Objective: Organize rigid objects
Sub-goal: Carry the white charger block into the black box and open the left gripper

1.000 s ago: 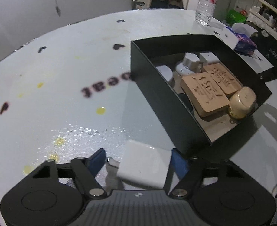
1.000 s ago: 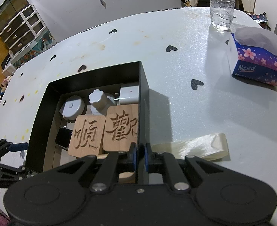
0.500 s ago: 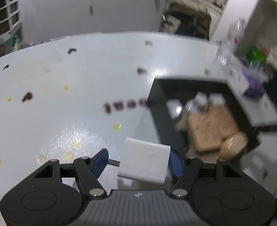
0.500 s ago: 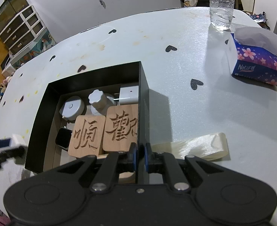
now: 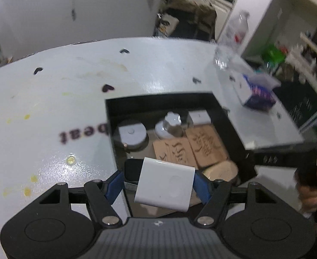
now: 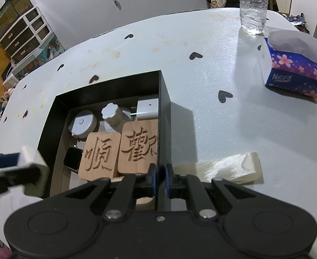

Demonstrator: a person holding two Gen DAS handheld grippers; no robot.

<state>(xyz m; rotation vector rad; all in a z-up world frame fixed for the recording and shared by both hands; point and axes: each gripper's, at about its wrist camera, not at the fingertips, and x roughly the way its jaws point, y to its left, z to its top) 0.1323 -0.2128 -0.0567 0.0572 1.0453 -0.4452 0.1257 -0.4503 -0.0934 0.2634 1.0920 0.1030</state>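
Over the near-left corner of the open black rectangular box [image 5: 227, 116], the left gripper [image 5: 165, 180] pinches a smooth white rounded-square plastic charger block [image 5: 165, 186], tilted. A second ago that block hung above bare tabletop left of the box. The right gripper [image 6: 161, 178] stays clamped on the box's right wall.

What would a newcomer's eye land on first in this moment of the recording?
The white charger block clamped in the left tongs, held over the near-left corner of the black box. Next, the two carved wooden blocks lying side by side inside that box, against its right wall. The right tongs pinch that wall, with a purple flowered tissue box on the table to the right.
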